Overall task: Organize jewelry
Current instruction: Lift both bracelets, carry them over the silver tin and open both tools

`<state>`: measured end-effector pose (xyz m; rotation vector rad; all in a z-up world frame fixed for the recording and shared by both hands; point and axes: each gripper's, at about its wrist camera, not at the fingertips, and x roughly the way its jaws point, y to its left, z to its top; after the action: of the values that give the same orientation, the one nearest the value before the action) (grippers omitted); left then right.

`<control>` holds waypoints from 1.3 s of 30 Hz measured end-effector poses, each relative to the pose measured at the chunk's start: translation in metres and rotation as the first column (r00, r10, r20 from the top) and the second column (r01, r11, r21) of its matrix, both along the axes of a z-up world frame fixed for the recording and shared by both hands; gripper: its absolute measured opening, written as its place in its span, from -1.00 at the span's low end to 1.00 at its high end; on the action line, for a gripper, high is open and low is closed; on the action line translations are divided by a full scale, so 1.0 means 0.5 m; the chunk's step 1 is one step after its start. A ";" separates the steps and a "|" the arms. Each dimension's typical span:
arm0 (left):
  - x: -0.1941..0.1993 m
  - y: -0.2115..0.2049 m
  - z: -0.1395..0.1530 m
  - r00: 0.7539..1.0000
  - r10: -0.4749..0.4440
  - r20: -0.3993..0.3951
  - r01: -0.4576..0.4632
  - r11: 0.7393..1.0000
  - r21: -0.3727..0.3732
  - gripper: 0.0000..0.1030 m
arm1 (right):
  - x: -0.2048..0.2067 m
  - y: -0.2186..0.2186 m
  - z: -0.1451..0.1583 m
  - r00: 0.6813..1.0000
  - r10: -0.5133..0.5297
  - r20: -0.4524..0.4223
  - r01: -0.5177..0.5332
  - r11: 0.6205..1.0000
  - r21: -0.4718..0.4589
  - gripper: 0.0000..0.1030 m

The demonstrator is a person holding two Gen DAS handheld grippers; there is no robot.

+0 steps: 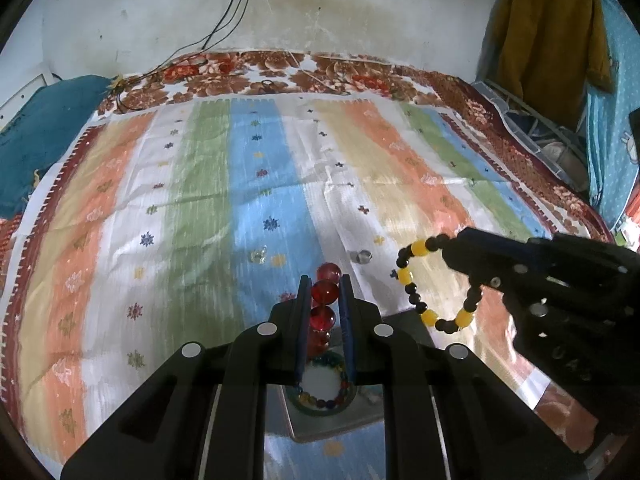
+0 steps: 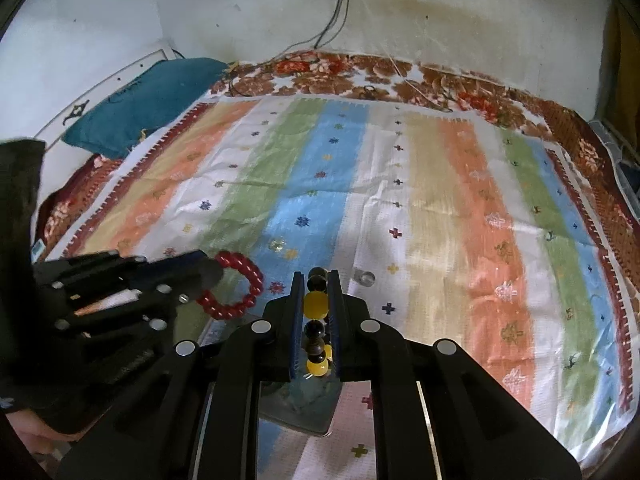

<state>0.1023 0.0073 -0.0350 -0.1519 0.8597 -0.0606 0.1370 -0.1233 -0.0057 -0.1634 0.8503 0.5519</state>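
Both my grippers held bracelets above the grey tray (image 1: pixel 376 420) near me.
Left gripper (image 1: pixel 325 304) pinched the red bracelet (image 1: pixel 325 292) directly over the tray; right gripper (image 2: pixel 317 300) clamped the yellow-black bracelet (image 2: pixel 316 303) — just right of it.

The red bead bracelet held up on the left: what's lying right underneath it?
Under the red bead bracelet sits a shiny tray holding a multicoloured bead bracelet and a dark green ring. The left gripper covers most of the tray.

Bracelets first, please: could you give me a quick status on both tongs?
Left tongs shut on red bracelet. Right tongs shut on yellow-and-black bracelet. Both above tray, multicolour bracelet inside. Nothing blocking.
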 end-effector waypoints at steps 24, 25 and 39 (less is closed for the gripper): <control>-0.033 0.042 -0.035 0.992 0.108 -0.069 -0.112 0.992 -0.059 -0.01 | 0.005 -0.028 -0.035 0.998 -0.038 -0.044 0.038 0.999 -0.017 0.10; -0.031 0.047 -0.038 0.991 0.114 -0.072 -0.118 0.991 -0.059 0.06 | 0.008 -0.031 -0.038 0.998 -0.042 -0.048 0.041 0.999 -0.018 0.11; 0.014 0.063 -0.066 0.986 0.140 -0.094 -0.147 0.987 -0.063 0.80 | 0.069 -0.054 -0.072 0.989 -0.083 -0.122 0.083 0.997 -0.006 0.47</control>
<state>0.1094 0.0390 -0.0681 -0.2838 0.9343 0.0515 0.1717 -0.1506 -0.0419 -0.0951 0.9721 0.4871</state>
